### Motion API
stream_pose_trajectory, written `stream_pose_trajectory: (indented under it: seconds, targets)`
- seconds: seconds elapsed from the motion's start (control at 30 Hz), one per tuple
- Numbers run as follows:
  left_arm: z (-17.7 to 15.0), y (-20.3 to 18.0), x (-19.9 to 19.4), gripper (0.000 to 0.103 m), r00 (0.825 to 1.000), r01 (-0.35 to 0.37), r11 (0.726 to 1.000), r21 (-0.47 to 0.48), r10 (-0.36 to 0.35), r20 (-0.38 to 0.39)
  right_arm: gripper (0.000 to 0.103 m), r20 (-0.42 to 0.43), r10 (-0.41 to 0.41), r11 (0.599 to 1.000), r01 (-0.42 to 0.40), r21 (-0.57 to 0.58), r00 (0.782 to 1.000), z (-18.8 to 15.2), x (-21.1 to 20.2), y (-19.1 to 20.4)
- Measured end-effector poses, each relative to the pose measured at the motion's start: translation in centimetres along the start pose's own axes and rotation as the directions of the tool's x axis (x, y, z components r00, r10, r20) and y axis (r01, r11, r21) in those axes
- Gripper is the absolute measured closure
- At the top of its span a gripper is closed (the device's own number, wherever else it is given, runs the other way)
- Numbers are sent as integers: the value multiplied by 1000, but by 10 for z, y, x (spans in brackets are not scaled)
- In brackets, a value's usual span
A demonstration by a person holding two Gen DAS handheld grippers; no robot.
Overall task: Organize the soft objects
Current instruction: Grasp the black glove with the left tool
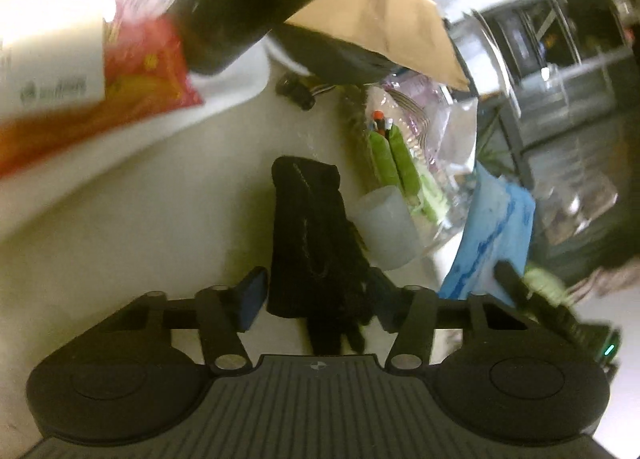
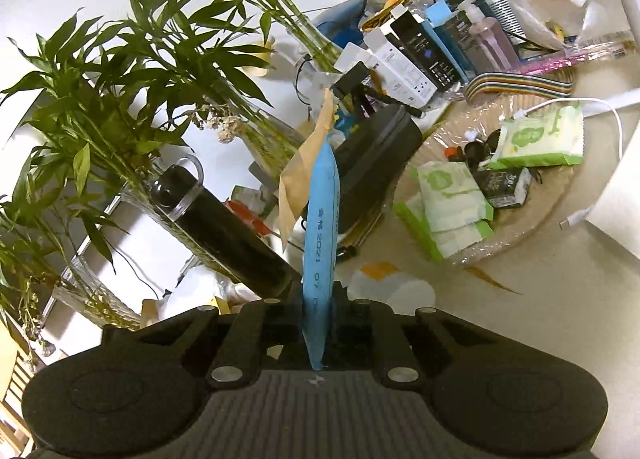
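My left gripper [image 1: 316,299] is shut on a black soft fabric piece [image 1: 308,235] and holds it above the white table. My right gripper [image 2: 318,323] is shut on a thin blue soft packet [image 2: 320,227], held edge-on and upright. That blue packet [image 1: 492,243] also shows at the right of the left wrist view. Green-and-white tissue packs [image 2: 452,199] and another pack [image 2: 540,137] lie in a clear round tray [image 2: 532,227] at the right of the right wrist view.
A black bottle [image 2: 224,235], a black case [image 2: 376,163] and a brown envelope [image 2: 296,183] stand ahead of the right gripper. Bamboo plants in glass vases [image 2: 120,79] fill the left. Boxes and cables [image 2: 420,47] crowd the back. A small translucent cup [image 1: 386,227] and a red packet [image 1: 148,75] are near the left gripper.
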State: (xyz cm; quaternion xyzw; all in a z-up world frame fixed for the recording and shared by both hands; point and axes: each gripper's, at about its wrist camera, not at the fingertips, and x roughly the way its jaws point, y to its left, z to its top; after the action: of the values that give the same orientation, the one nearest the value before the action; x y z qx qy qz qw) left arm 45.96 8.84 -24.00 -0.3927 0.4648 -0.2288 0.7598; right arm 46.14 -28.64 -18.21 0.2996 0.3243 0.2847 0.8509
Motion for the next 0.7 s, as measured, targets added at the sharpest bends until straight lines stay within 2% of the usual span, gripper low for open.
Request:
stream_pose_trajectory:
  seconds: [0.03, 0.1, 0.17, 0.23, 0.47, 0.63, 0.7]
  targets:
    - [0, 4, 2, 63, 1000, 16, 999, -36, -16, -2, 88, 0, 3, 1000, -3, -2, 1000, 0, 0, 0]
    - [-1, 12, 6, 89, 999, 39, 994, -105, -39, 0, 88, 0, 4, 1000, -4, -9, 1000, 0, 0, 1]
    - [-3, 16, 6, 94, 998, 59, 989, -133, -56, 24, 88, -1, 5, 1000, -5, -12, 1000, 0, 0, 2]
    - [-3, 13, 4, 95, 998, 58, 991, -119, -54, 39, 88, -3, 2, 1000, -2, -16, 1000, 0, 0, 2]
    - [-3, -25, -18, 97, 997, 14, 997, 78, -19, 69, 88, -17, -23, 998, 22, -52, 1000, 3, -8, 5]
    - [-9, -53, -40, 97, 993, -67, 980, 190, 47, 107, 88, -31, -56, 997, 53, -64, 998, 3, -26, 12]
    - [-15, -65, -49, 97, 988, -117, 962, 245, 89, 124, 88, -46, -70, 995, 66, -74, 996, -1, -34, 15]
